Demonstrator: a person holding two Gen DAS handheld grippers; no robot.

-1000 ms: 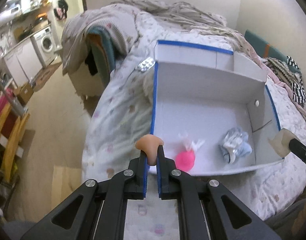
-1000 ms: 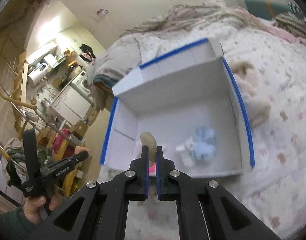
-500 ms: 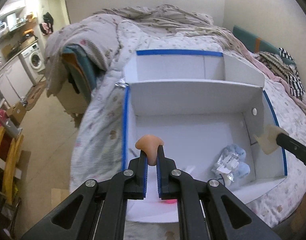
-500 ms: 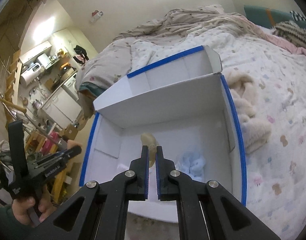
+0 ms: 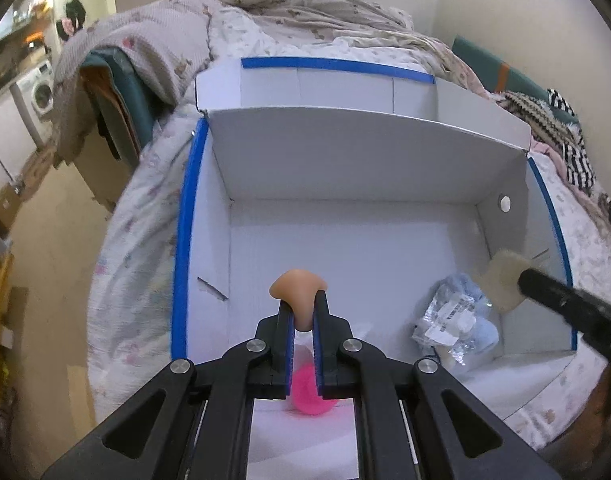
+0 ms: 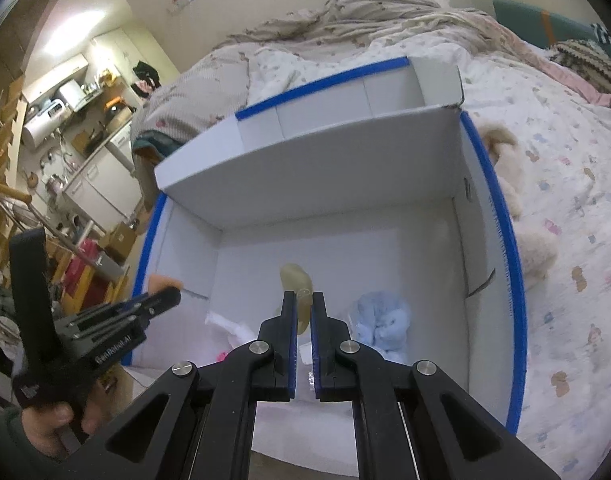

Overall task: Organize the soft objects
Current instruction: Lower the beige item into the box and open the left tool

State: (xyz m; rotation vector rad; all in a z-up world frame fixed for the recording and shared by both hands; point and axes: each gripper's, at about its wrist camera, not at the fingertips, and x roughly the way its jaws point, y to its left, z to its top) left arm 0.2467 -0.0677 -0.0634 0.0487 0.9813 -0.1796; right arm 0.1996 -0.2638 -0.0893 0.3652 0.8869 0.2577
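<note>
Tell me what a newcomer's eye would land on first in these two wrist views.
The big white box with blue-taped edges lies open on the bed, filling both views. Over it, the left gripper pinches a small orange soft piece and the right gripper a pale yellowish one. On the box floor lie a bright pink toy near the front and a light blue plush toward the right wall.
</note>
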